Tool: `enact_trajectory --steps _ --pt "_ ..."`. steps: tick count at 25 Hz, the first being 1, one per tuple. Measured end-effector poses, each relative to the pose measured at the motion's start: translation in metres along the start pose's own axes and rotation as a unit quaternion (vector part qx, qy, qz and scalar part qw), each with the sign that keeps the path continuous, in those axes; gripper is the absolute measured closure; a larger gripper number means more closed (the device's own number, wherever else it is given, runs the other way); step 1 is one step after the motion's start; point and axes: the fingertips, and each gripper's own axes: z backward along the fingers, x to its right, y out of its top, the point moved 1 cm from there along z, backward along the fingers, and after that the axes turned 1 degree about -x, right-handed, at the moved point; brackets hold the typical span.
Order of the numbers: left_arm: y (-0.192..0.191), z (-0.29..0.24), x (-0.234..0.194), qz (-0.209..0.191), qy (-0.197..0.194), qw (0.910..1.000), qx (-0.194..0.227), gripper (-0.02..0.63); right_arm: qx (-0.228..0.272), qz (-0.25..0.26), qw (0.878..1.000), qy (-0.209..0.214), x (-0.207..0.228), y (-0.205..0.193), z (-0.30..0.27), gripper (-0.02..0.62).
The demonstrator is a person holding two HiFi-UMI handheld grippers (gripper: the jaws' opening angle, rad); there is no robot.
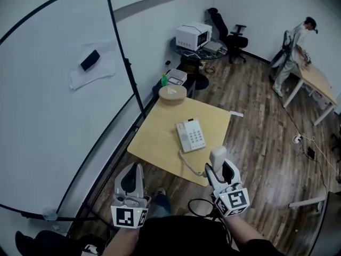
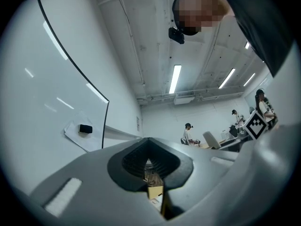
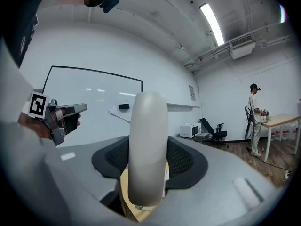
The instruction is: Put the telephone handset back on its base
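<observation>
The left gripper (image 1: 134, 170), at 7 o'clock in the head view, has its jaws closed together with nothing between them. The right gripper (image 1: 222, 170), at 5 o'clock, is clamped on the telephone handset (image 1: 217, 157) – the handset stands upright between the jaws, with its rounded end rising above them. The handset is off its base, held above the near edge of the wooden table (image 1: 154, 138). The cord (image 1: 189, 163) runs from the handset toward 11 o'clock, up to the telephone base (image 1: 191, 135). The base lies flat near the middle of the table, keypad facing up, at 11 o'clock from the handset and apart from it. A round tan object (image 1: 172, 94) sits on the far corner of the table, at 11 o'clock from the base. Beyond it, at 12 o'clock, a white microwave (image 1: 193, 36) stands on a small table beside an office chair (image 1: 230, 32). At 2 o'clock – well apart – a person (image 1: 294, 51) stands at a desk (image 1: 319, 83).
</observation>
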Motion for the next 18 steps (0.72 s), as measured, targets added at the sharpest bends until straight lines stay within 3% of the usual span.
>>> enact_trajectory --steps 18 --pt "-0.042 -0.123 -0.080 0.026 -0.037 0.9989 0.007 0.606 -0.028 0.010 0.999 -0.036 0.014 0.004 -0.122 0.367"
